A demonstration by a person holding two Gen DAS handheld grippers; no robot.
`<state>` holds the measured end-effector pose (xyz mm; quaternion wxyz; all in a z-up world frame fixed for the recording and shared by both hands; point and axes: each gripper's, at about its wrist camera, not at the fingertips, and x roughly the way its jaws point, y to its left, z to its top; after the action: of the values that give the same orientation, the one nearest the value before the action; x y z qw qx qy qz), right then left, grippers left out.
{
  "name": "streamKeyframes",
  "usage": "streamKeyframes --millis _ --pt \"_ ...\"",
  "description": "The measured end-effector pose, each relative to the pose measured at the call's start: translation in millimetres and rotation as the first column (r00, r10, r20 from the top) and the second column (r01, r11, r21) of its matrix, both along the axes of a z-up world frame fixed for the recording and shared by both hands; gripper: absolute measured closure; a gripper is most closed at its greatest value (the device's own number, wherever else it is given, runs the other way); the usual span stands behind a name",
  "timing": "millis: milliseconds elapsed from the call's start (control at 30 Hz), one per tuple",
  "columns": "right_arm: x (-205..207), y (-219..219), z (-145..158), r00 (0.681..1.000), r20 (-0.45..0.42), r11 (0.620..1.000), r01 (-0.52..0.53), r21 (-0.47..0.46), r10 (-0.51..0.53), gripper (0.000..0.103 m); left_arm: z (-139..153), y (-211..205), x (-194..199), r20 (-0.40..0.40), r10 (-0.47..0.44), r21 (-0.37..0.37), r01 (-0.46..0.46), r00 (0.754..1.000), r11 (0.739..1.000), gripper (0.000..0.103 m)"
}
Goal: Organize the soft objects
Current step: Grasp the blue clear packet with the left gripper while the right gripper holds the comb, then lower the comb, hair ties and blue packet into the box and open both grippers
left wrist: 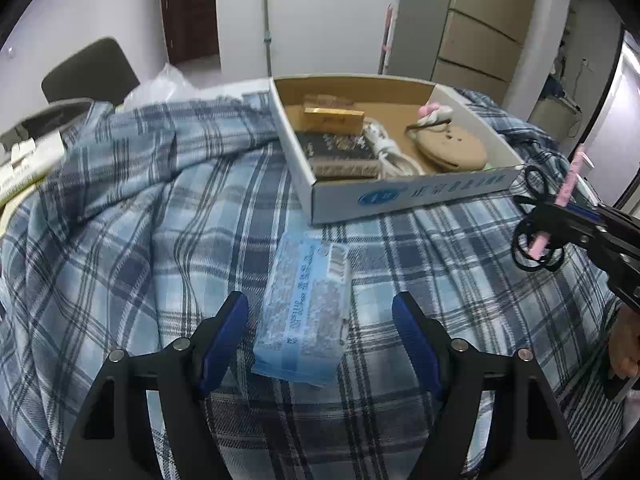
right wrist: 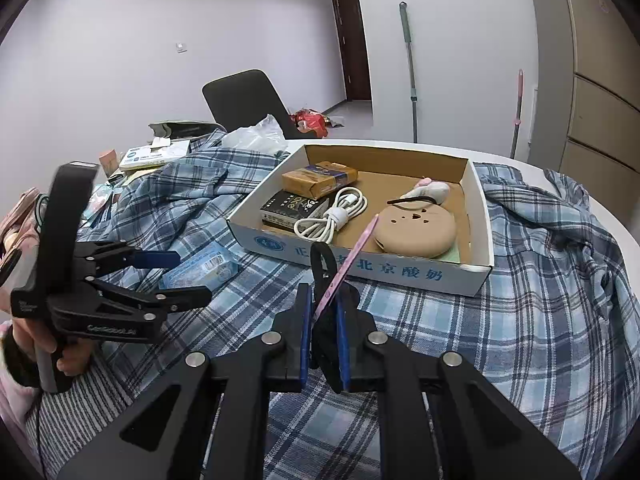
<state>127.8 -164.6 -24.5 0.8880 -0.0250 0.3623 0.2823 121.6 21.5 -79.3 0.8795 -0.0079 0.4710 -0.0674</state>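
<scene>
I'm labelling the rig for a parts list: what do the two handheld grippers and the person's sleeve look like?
Both grippers are black linkage frames with round silver pivot pins and blue finger pads. The left gripper has a tall black handle with pale lettering along its body. The right gripper looks alike. The sleeve is pink.

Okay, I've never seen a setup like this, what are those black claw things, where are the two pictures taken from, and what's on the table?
They are hand-held grippers, one in each of a person's hands, each carrying a camera that looks along its fingers. The left gripper is open, its pads either side of a blue tissue pack on a plaid cloth. The right gripper is shut on black scissors with a pink blade cover. Behind sits a cardboard box holding a white cable and small items.
</scene>
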Motion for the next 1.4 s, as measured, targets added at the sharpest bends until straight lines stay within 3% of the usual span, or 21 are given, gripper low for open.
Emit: streamKeyframes --millis 33,133,333,467,567,767,867,967,1200,1300,1400 --pt "-0.2 0.1 0.2 1.0 0.0 1.0 -0.003 0.001 0.003 0.092 -2.7 0.4 2.1 -0.017 0.003 -0.001 -0.003 1.0 1.0 0.03" --pt "-1.5 0.8 0.2 1.0 0.004 1.0 -0.008 -0.002 0.008 0.092 -7.8 1.3 3.6 -0.041 0.007 -0.009 -0.008 0.999 1.0 0.055" --pt "-1.1 1.0 -0.3 1.0 0.001 1.0 -0.005 -0.001 0.005 0.092 0.4 -1.8 -3.7 0.015 -0.021 -0.016 0.021 1.0 1.0 0.062" --pt "-1.2 0.9 -0.6 1.0 0.002 1.0 -0.004 -0.002 0.004 0.092 18.9 -12.9 -20.0 0.138 -0.068 0.014 0.067 0.988 0.998 0.062" --pt "-1.0 -0.1 0.3 1.0 0.006 1.0 0.0 0.002 0.0 0.092 36.8 -16.9 -37.3 0.271 -0.09 0.021 0.088 0.958 0.996 0.062" --pt "-4.7 -2.4 4.4 0.999 0.039 1.0 0.002 0.013 -0.002 0.092 66.1 -16.7 -66.2 0.492 -0.076 0.012 0.08 0.867 0.997 0.062" --pt "-9.6 -6.1 11.1 0.997 0.077 0.999 0.004 0.036 -0.007 0.092 74.2 -10.8 -70.4 0.525 -0.035 -0.054 0.074 0.851 0.996 0.062" --pt "-15.8 -6.9 19.4 0.99 0.138 0.999 0.03 0.029 -0.034 0.092 83.0 -2.3 -70.6 0.527 0.026 -0.124 0.047 0.85 0.991 0.062" --pt "-15.8 -1.6 34.8 0.981 0.177 0.997 0.078 -0.012 -0.075 0.092 116.4 -19.4 -64.3 0.578 0.019 -0.05 0.012 0.816 0.999 0.062" --pt "-11.9 -0.2 53.4 0.973 0.214 0.996 0.088 -0.015 -0.083 0.092 134.1 -31.6 -58.7 0.633 0.04 -0.023 -0.033 0.773 0.999 0.062" --pt "-2.1 -1.8 77.7 0.962 0.249 0.994 0.112 0.005 -0.11 0.092 149.1 -41.4 -42.1 0.648 0.056 -0.026 -0.051 0.76 0.998 0.062"
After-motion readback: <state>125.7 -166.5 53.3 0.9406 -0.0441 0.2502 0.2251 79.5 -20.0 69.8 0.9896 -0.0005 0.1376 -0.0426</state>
